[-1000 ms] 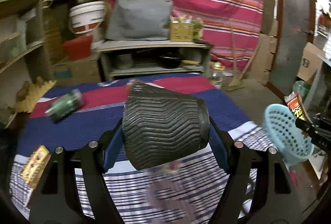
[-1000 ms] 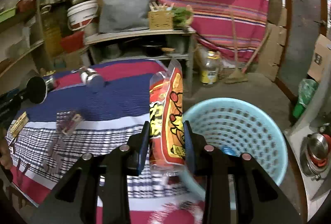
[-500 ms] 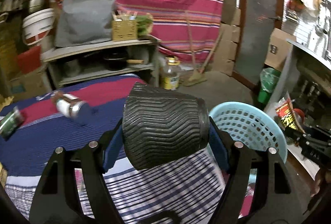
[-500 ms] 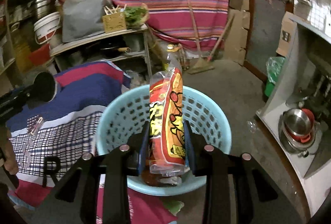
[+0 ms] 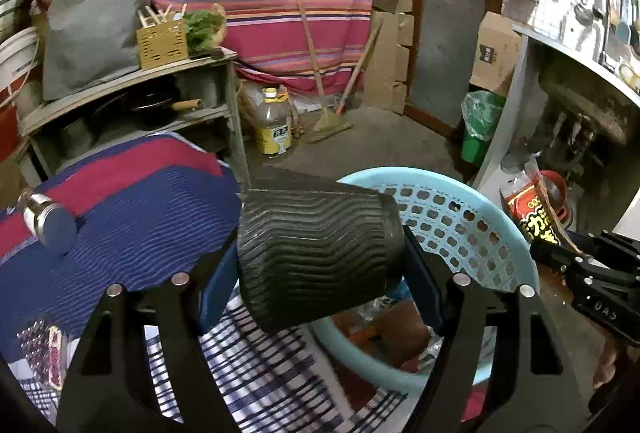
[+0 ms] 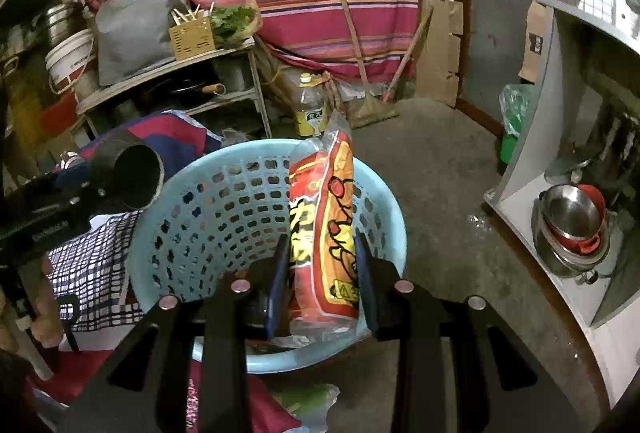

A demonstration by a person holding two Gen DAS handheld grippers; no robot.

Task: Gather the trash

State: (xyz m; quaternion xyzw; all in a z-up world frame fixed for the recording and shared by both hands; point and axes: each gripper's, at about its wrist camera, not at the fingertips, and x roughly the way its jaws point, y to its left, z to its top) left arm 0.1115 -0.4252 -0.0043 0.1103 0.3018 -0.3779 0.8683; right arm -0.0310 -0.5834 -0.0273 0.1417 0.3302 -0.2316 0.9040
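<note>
left gripper: your fingers are clamped across the sides of the black ribbed cup, which lies sideways between them; the open mouth shows in the right wrist view.
right gripper: your fingers are pinched on the lower part of the snack bag, which stands upright between them.
basket: light blue plastic with perforated walls, sitting just beside the edge of the striped cloth; there is already some trash at the bottom.
bag location: over the basket opening, with its lower end about level with the near rim.
cup location: near the basket's rim on the cloth side; mostly over the cloth edge, not clearly over the opening.
bag handling: probably very light, soft and crinkly, with a slick film that could slide in the pads. You hold it low, so the top may flop. It should drop straight once you release it.
cup handling: looks stiff and light, and the ribbed wall gives good friction. It is round, so it could roll if it lands on the cloth. A grip across the middle of the body looks right.
fragility: neither looks breakable, so a short drop seems fine.
left on cloth: metal can lying on its side, likely light, smooth and prone to rolling, so take it across the body; small wrapper lying flat, thin, so pinch an edge.
risk: the basket looks light and may shift if you bump it.
</note>
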